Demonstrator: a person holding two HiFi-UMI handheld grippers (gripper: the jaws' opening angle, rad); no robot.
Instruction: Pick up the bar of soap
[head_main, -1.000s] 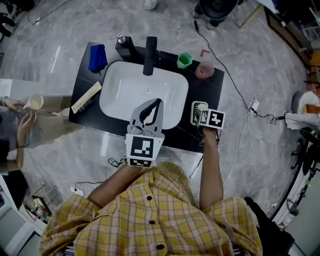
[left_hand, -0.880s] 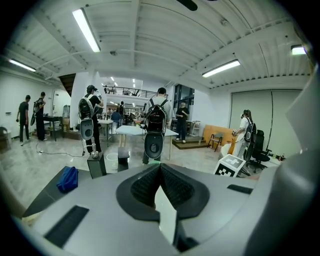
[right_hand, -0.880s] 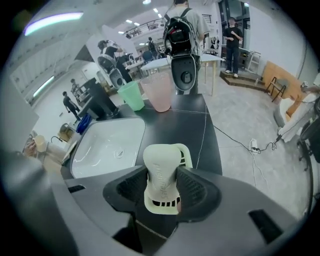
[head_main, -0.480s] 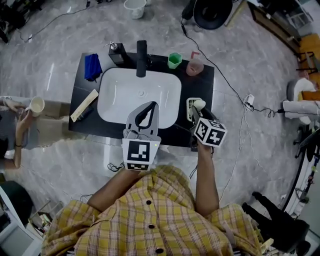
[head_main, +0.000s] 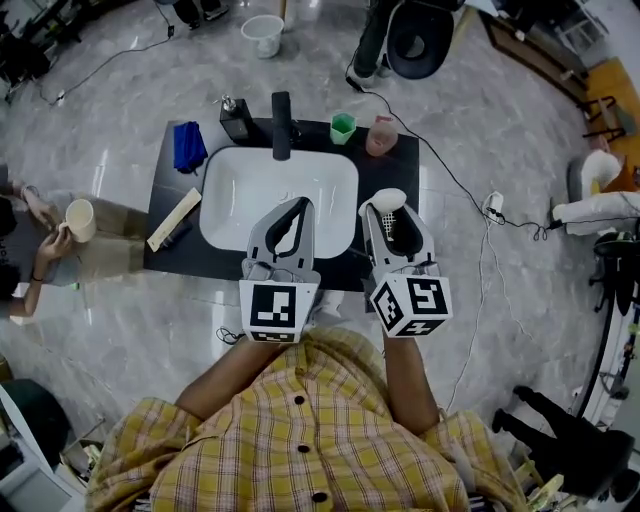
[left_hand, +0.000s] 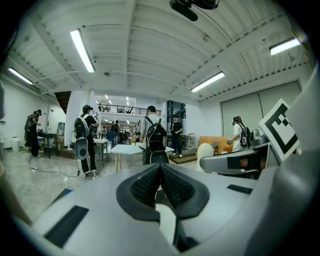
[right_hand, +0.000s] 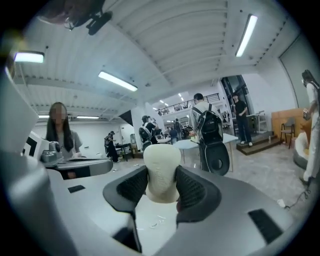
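Between the jaws of the right gripper (right_hand: 162, 189) the bar of soap (right_hand: 162, 167) is held, so the pick-up is judged to be all but made. The jaws are open only as far as the bar is wide, and their ribbed pads (right_hand: 132, 187) are pressed against its two opposite sides; its rounded pale end stands out past the tips. From the head view the bar is seen over the right part of the black counter (head_main: 392, 170), just beside the white sink (head_main: 240, 200), and it appears to be raised off the surface, though how high cannot be told. The left gripper (left_hand: 160, 175) is held over the front edge of the sink with its jaws shut tight together and nothing between them. The bar is expected to be stiff and fairly light, with smooth, rounded faces that would turn slippery if wet, so it could squirt out forward if it is squeezed near its curved end. A hold across the broad middle, deep between the pads as here, is judged the safest. Only moderate pressure is called for, since the ribbing could mark the surface. A dropped bar could chip or skid into the sink.
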